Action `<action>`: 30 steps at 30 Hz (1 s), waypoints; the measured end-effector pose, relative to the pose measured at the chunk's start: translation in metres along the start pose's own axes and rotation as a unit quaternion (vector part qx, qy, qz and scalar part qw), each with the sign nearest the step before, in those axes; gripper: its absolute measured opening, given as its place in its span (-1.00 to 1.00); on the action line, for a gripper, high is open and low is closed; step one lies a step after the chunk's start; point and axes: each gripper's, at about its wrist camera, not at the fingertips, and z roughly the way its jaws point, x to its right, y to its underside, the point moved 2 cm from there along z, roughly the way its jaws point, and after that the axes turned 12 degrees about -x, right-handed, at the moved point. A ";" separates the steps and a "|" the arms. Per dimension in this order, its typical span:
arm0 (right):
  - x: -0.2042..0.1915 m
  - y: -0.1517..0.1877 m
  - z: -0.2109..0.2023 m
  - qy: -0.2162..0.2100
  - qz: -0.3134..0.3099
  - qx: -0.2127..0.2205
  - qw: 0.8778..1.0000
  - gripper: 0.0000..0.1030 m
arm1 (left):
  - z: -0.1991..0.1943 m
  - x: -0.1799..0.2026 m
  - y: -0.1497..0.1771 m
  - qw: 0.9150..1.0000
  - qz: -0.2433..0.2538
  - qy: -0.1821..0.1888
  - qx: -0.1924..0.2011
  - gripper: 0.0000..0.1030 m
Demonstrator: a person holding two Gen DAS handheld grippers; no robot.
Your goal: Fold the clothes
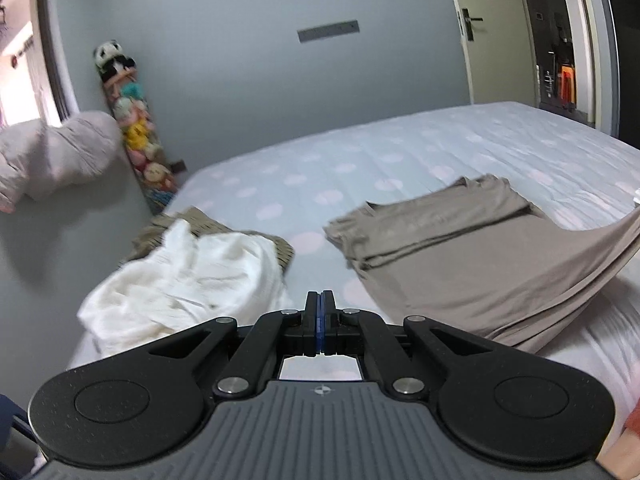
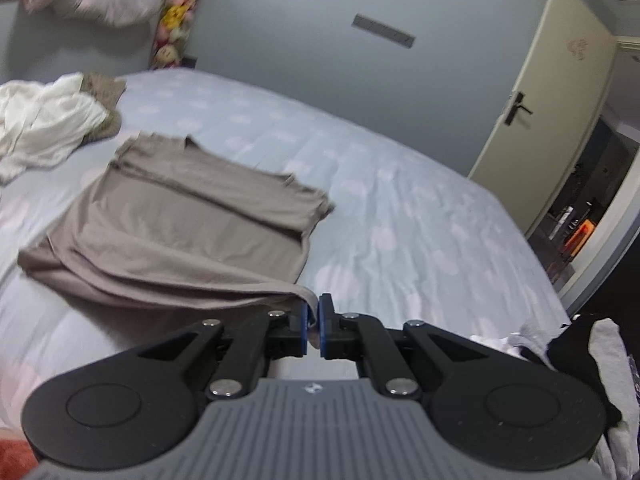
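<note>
Taupe fabric, a partly folded shirt (image 2: 188,216), lies on the bed (image 2: 420,240), sleeves tucked in over the body, and its near hem is lifted off the sheet. The right hand-held gripper (image 2: 314,320) pinches that hem's corner, its blue pads nearly together with a thin fold of cloth between them. In the left wrist view the shirt (image 1: 460,248) rises toward the right edge of the frame, where the raised hem stretches up. The left hand-held gripper (image 1: 319,320) is fully closed, pads pressed flat together, and no cloth shows between them. To its left a crumpled white garment (image 1: 188,280) lies over an olive patterned one (image 1: 208,222) near the bed's corner. A hanging row of plush toys (image 1: 132,120) sits against the grey wall, and a cream door (image 2: 552,120) stands open.
</note>
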 end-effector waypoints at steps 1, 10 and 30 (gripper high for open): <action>0.002 0.000 -0.003 -0.001 0.004 0.004 1.000 -0.89 | -0.005 -0.002 0.001 1.000 0.001 -0.002 0.004 -1.00; 0.003 0.007 -0.010 -0.009 -0.005 0.010 1.000 -0.89 | -0.023 0.006 0.010 0.997 0.070 0.033 -0.005 -1.00; 0.016 0.038 0.021 -0.049 0.076 0.010 0.996 -0.88 | 0.089 0.132 -0.019 0.939 0.273 0.154 -0.138 -0.65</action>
